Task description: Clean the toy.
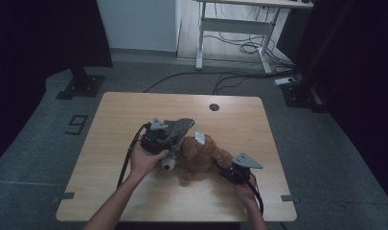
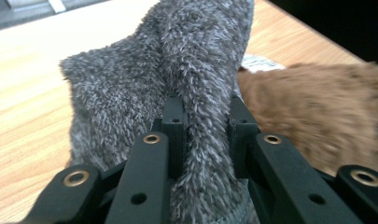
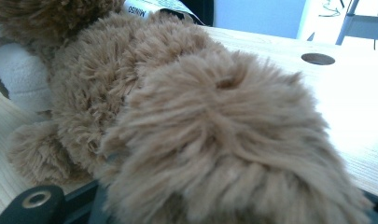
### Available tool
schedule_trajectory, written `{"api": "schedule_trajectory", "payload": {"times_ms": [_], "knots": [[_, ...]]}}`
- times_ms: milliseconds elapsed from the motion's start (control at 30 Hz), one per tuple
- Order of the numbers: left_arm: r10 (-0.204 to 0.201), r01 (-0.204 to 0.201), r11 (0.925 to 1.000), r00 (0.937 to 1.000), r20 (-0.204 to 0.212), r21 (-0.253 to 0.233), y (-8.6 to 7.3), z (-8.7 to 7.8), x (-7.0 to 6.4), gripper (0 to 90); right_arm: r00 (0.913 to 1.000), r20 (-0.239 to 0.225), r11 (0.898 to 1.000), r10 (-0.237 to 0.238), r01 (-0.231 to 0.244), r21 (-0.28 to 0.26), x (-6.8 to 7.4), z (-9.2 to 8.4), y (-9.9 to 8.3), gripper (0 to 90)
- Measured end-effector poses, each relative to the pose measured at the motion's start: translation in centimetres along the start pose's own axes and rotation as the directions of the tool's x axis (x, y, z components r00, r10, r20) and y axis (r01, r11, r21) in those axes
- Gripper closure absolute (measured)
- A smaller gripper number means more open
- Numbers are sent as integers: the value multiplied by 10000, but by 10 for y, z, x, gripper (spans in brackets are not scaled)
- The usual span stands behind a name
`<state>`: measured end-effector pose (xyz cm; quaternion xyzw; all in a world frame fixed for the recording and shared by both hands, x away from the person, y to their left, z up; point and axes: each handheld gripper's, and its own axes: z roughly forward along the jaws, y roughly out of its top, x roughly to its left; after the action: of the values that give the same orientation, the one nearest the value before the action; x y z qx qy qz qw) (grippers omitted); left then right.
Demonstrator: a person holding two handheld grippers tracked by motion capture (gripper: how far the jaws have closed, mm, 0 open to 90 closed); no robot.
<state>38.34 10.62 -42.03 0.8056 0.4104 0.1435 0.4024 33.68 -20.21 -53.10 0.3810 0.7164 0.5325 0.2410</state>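
A brown plush toy [image 1: 201, 155] lies on the wooden table [image 1: 124, 110], with a white muzzle [image 1: 168, 164] at its left end and a white tag [image 1: 199, 136] on its far side. My left gripper [image 1: 175, 135] is shut on a grey fuzzy cloth [image 1: 183, 125] just left of the toy. In the left gripper view the jaws pinch a fold of the grey cloth [image 2: 177, 56], my left gripper [image 2: 203, 116] pointing past it toward the plush toy [image 2: 317, 107]. My right gripper [image 1: 225, 171] is at the toy's right end. Brown fur of the plush toy [image 3: 200, 121] bulges over its jaws, which are closed into it.
A round cable hole [image 1: 214, 107] sits near the table's far edge. Beyond the table the floor carries cables, a dark stand foot [image 1: 81, 86] at the left and a white desk frame [image 1: 234, 28] at the back. The person's forearms enter from the near edge.
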Motion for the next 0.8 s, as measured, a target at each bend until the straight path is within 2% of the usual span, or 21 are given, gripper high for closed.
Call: {"api": "schedule_trajectory", "payload": {"times_ms": [67, 100, 133, 233, 300, 333, 367, 400, 433, 500, 533, 600, 667, 700, 767, 800], "knots": [[-323, 321, 9992, 9994, 79, 249, -9, 9, 9, 740, 10000, -20, 10000, -55, 55, -4, 0, -1, 0, 550], [-323, 321, 9992, 9994, 79, 249, -9, 9, 9, 741, 10000, -20, 10000, -55, 55, -4, 0, -1, 0, 550], [-762, 760, 9971, 9960, 465, 73, -19, 7, 19, 743, 10000, -64, 10000, -56, 56, -5, 0, -1, 0, 549], [-888, 891, 9960, 9944, 574, -32, -24, 0, 25, 745, 9999, -95, 10000, -47, 47, -9, -1, 0, 0, 549], [-913, 919, 9957, 9951, 383, -143, -27, -9, 30, 744, 9999, -94, 10000, -46, 46, -7, -1, 0, 0, 549], [-936, 939, 9954, 9955, 142, -187, -29, -17, 36, 744, 10000, -61, 10000, -67, 67, 5, 0, -1, 0, 549], [-936, 939, 9954, 9955, 142, -187, -29, -17, 36, 743, 10000, -61, 10000, -67, 67, 5, 0, -1, 0, 549], [-1046, 1043, 9943, 9944, -131, -200, -34, -25, 46, 743, 10000, -49, 10000, -69, 69, 9, 0, -1, 0, 549], [-1046, 1043, 9943, 9944, -131, -200, -34, -25, 46, 742, 10000, -49, 10000, -69, 69, 9, 0, -1, 0, 549], [-1216, 1209, 9925, 9915, -457, -166, -45, -32, 59, 741, 10000, -52, 10000, -69, 69, 9, 0, -1, 0, 549], [-1444, 1443, 9895, 9869, -723, -59, -56, -35, 69, 743, 10000, -52, 10000, -51, 51, 4, -1, 0, 0, 548], [-1593, 1636, 9859, 9822, -1000, 361, -70, -33, 79, 744, 10000, -20, 10000, -15, 15, 4, -1, 0, 0, 549], [-1826, 1889, 9791, 9796, -840, 751, -87, -26, 87, 743, 10000, 8, 10000, 41, -41, 4, -2, 0, 0, 549], [-1826, 1889, 9791, 9796, -840, 751, -87, -26, 87, 743, 10000, 8, 10000, 41, -41, 4, -2, 0, 0, 549], [-2073, 2115, 9745, 9764, -603, 748, -96, -22, 90, 743, 10000, -6, 10000, 20, -20, -9, -2, 0, -1, 549], [-2219, 2238, 9731, 9743, -393, 546, -96, -25, 91, 743, 10000, -16, 10000, -18, 18, -2, -2, -1, -1, 549]]}}
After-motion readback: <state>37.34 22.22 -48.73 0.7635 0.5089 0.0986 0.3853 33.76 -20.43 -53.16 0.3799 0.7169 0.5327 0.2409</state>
